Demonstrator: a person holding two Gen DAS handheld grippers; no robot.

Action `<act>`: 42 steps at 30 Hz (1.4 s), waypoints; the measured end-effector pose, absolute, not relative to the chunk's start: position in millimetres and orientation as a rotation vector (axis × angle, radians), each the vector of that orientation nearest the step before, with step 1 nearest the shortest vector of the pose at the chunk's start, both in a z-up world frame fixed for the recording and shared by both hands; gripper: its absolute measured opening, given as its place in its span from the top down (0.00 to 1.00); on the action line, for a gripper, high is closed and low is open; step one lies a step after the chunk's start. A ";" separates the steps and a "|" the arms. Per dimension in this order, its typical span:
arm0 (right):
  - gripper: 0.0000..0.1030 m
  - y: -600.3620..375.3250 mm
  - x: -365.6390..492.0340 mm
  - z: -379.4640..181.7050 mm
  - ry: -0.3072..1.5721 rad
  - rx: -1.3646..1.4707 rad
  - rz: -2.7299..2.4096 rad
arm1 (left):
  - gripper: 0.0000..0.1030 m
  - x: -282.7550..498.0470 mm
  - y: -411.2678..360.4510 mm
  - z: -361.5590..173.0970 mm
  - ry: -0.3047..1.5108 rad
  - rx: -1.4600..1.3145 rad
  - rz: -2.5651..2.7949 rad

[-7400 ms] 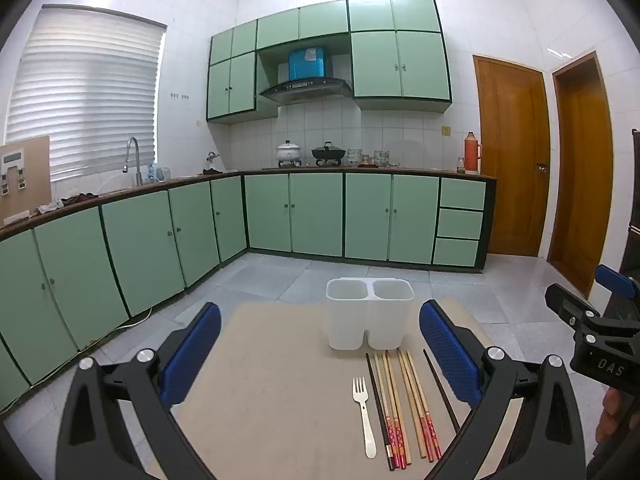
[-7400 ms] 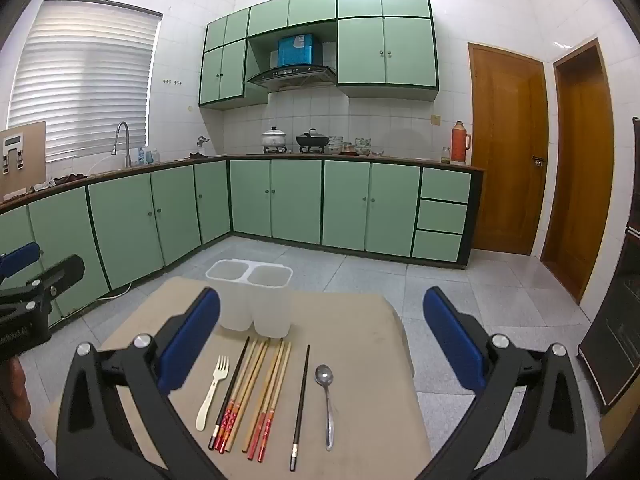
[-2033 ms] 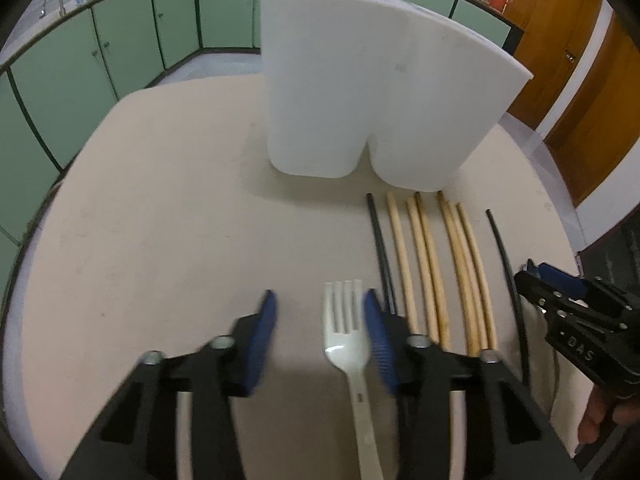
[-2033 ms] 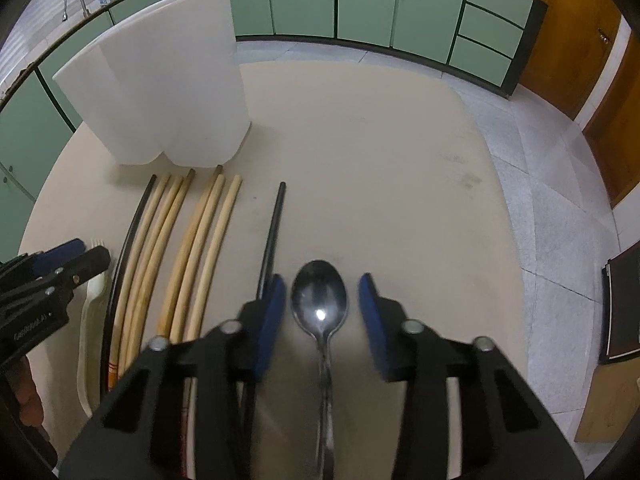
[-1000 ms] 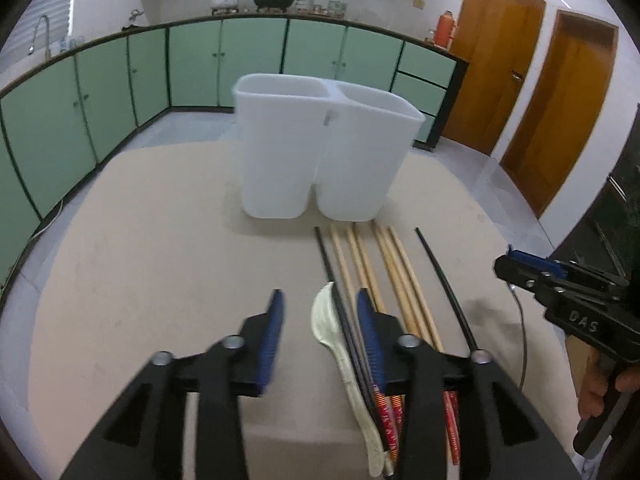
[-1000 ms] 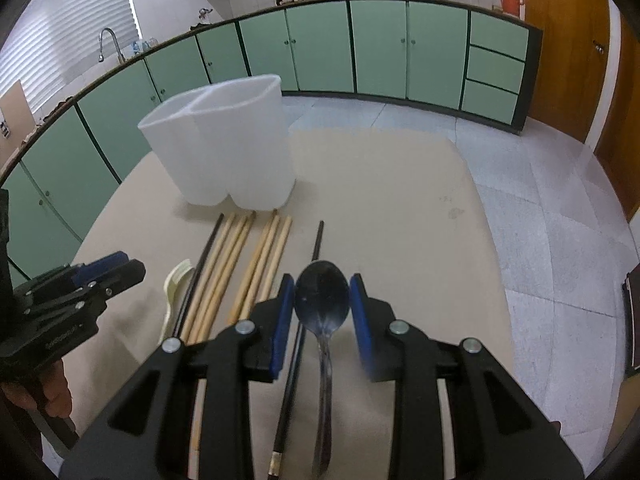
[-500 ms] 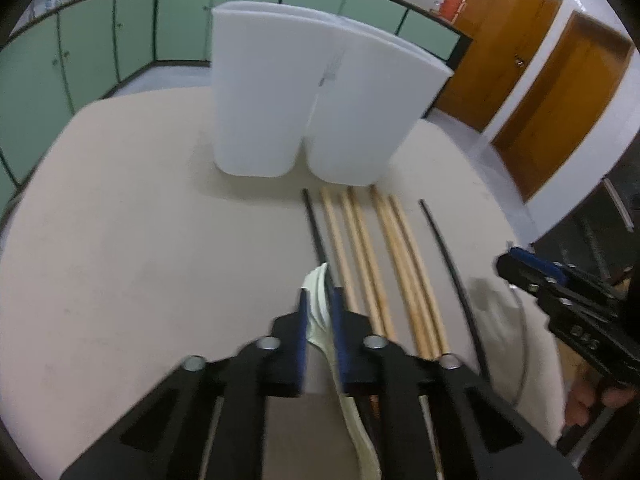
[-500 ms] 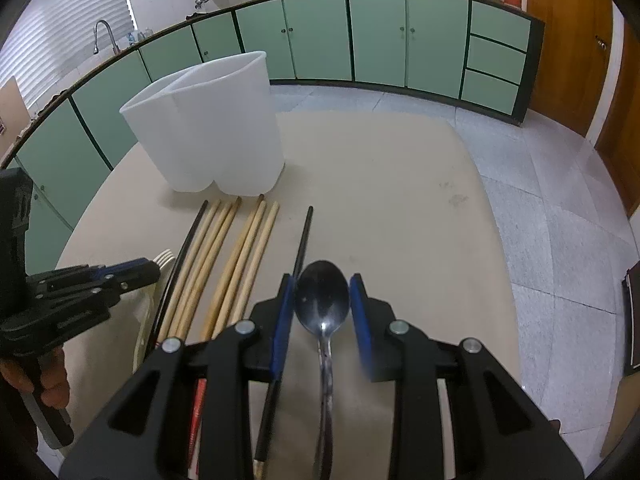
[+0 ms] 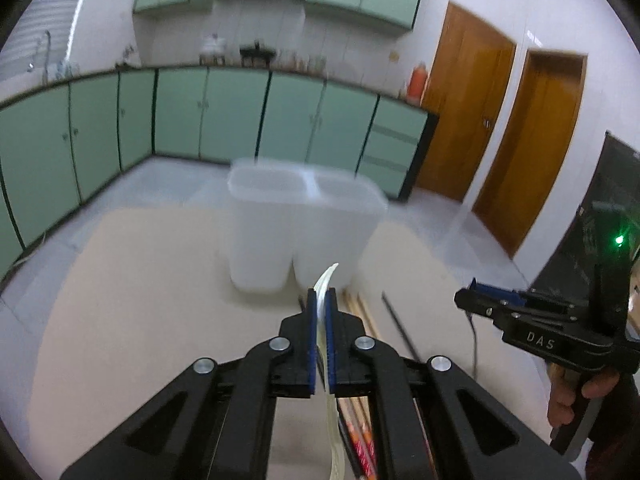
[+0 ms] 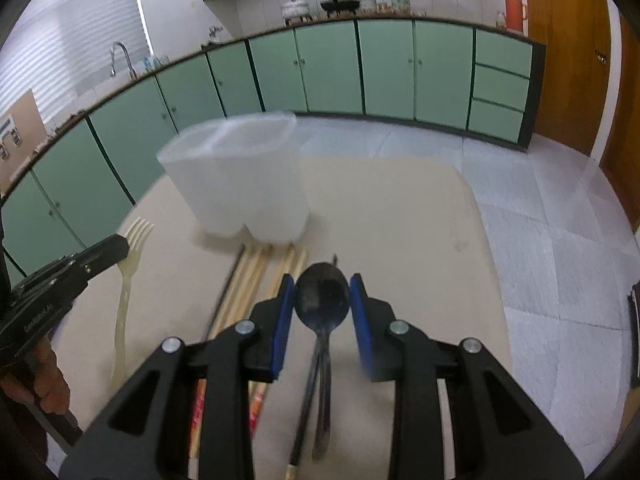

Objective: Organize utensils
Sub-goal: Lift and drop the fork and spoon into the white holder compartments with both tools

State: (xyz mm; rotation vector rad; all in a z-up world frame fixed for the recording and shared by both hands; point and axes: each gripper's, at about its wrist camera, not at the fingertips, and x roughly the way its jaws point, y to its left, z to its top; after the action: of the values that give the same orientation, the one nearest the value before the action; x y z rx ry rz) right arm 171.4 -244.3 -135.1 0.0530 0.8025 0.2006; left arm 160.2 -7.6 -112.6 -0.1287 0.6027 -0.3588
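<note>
While the fork [image 9: 325,280] stands on edge between the blue pads [image 9: 311,344] of the left tool [image 9: 320,300], clamped tight, its tines point up and forward toward the holder [image 9: 304,232] and its handle runs back under the tool, clear of the worktop [image 9: 132,300]. From the right wrist view the same fork [image 10: 128,280] shows flat-on, pale cream, held in the left tool [image 10: 116,250] near its neck, with the handle hanging down.

The spoon [image 10: 322,300] sits bowl-forward between the pads of the right tool [image 10: 322,300], which are clamped against the sides of its bowl; its handle runs back below the tool.

The chopsticks [image 10: 256,276] lie side by side on the worktop just in front of the white two-part holder [image 10: 240,184], several pale wooden ones with red printed ends toward the camera, flanked by dark ones. The print on those ends is too blurred to read.

White letters "DAS" are on the side of the right tool [image 9: 484,294] in the left wrist view. The left tool's side carries a small white label in the right wrist view, too blurred to read surely. A hand [image 10: 44,388] grips that tool's handle.

Green cabinets [image 10: 400,68] line the walls beyond, with a red flask [image 10: 514,2] and pots [image 10: 296,8] on top, and brown doors [image 9: 532,140] stand at right.
</note>
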 end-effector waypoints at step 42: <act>0.73 -211.1 346.8 -51.2 0.599 0.101 0.372 | 0.96 342.2 20.5 -85.7 0.285 -0.348 -0.359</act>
State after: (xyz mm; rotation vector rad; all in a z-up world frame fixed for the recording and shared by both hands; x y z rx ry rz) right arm 346.8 -211.1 -51.2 0.1015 0.5994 0.3717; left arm 342.2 20.5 -85.7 -0.3477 0.2854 -0.3595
